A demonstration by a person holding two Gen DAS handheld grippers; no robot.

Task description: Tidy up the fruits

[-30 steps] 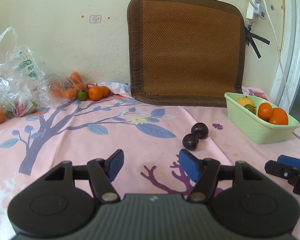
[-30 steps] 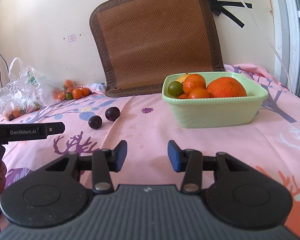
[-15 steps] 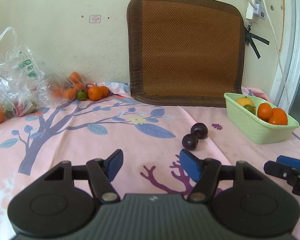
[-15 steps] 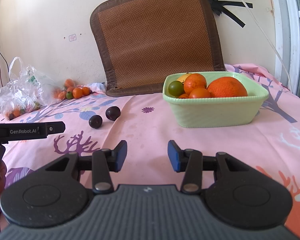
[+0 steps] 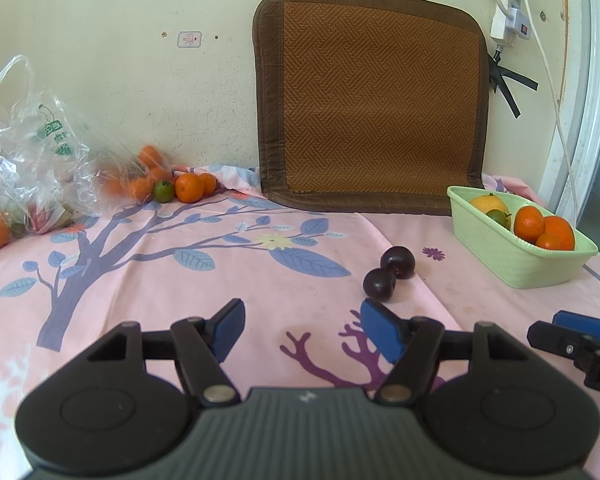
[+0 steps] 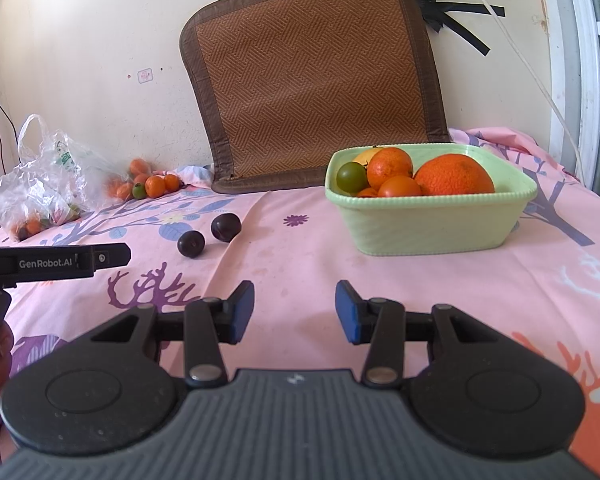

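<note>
Two dark plums lie side by side on the pink cloth: the near plum (image 5: 379, 284) (image 6: 191, 243) and the far plum (image 5: 398, 262) (image 6: 225, 227). A light green basket (image 5: 536, 268) (image 6: 428, 228) holds oranges and a green fruit at the right. My left gripper (image 5: 302, 330) is open and empty, just short of the near plum. My right gripper (image 6: 295, 311) is open and empty, in front of the basket. Loose oranges and a green fruit (image 5: 188, 188) (image 6: 156, 185) lie at the back left by the wall.
A clear plastic bag (image 5: 28, 168) (image 6: 44, 184) with more fruit sits at the far left. A brown woven mat (image 5: 372, 104) (image 6: 316, 80) leans against the wall. The right gripper shows at the right edge of the left wrist view (image 5: 576, 336).
Both grippers stay open. The left gripper has crept slightly forward toward the plums. The right view has barely shifted.
</note>
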